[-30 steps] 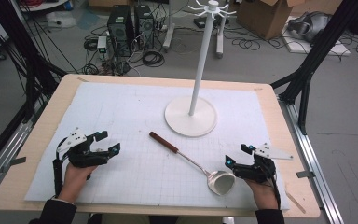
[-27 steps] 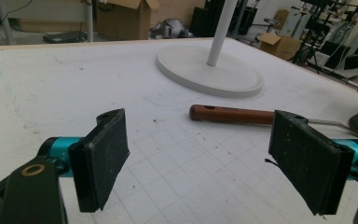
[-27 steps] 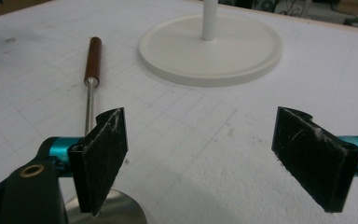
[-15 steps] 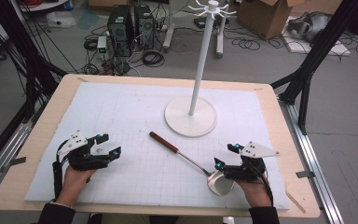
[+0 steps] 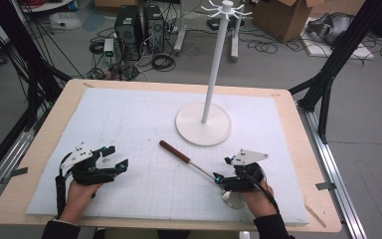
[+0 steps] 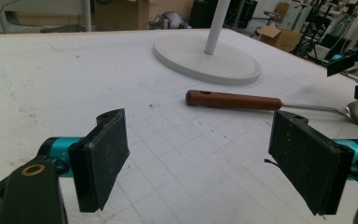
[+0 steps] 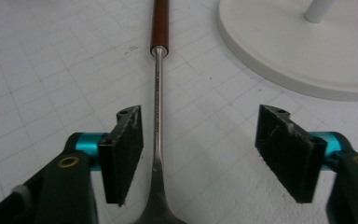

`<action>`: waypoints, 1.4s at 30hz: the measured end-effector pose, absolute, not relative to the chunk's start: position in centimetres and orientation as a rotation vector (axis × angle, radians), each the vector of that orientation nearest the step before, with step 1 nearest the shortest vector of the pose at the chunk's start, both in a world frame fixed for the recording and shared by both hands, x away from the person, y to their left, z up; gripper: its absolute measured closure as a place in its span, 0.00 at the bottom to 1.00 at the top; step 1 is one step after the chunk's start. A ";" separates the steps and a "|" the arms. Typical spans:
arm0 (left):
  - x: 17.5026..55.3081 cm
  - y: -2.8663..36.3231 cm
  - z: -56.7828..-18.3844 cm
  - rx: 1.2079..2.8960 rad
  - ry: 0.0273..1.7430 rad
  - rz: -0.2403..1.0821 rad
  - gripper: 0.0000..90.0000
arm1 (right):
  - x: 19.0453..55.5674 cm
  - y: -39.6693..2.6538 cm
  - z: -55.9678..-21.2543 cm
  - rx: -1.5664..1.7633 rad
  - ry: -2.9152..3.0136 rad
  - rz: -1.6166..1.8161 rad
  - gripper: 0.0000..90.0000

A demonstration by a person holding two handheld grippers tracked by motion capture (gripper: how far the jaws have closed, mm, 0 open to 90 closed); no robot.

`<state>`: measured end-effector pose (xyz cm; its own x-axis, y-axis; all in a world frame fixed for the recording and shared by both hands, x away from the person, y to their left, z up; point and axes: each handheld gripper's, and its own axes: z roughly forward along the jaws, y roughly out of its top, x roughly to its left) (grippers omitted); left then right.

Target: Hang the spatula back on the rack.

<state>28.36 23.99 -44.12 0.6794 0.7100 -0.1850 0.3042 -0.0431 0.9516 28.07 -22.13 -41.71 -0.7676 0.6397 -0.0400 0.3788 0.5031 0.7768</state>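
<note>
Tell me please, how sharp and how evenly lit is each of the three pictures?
High view: soft even light, faint shadows, slightly grainy; the white stand stays clear. Left gripper view: pads sharp, the background beyond the table dim and softer, the ladle clear. Right gripper view: bright and even, a glare line runs along the metal shaft, pads slightly soft.

Black tongs [image 7: 198, 156] with teal collars, brass screws, grey top plates, dark sleeves
</note>
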 end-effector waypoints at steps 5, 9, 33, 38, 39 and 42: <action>28.4 23.8 -44.3 1.649 0.835 0.386 0.22 | 28.3 -20.8 -42.0 0.850 2.456 1.103 0.29; 28.5 23.9 -44.3 1.644 0.841 0.385 0.22 | 28.7 -19.5 -42.5 0.848 2.511 1.061 0.38; 28.7 23.7 -44.6 1.651 0.845 0.368 0.23 | 30.0 -17.6 -43.1 0.914 2.667 0.888 0.78; 28.7 23.8 -44.7 1.650 0.847 0.364 0.23 | 30.0 -17.6 -43.1 0.921 2.664 0.895 0.86; 28.7 23.7 -44.7 1.649 0.848 0.363 0.23 | 30.1 -17.7 -43.1 0.941 2.664 0.897 0.89; 28.7 23.6 -44.8 1.653 0.846 0.359 0.23 | 30.0 -17.6 -43.1 0.957 2.656 0.889 0.93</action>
<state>28.69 23.58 -44.79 0.6895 0.6942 -0.2067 0.3343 -0.0519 0.9410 30.03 -17.63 -43.10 -0.7762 0.6297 0.0303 0.5210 0.6136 0.5934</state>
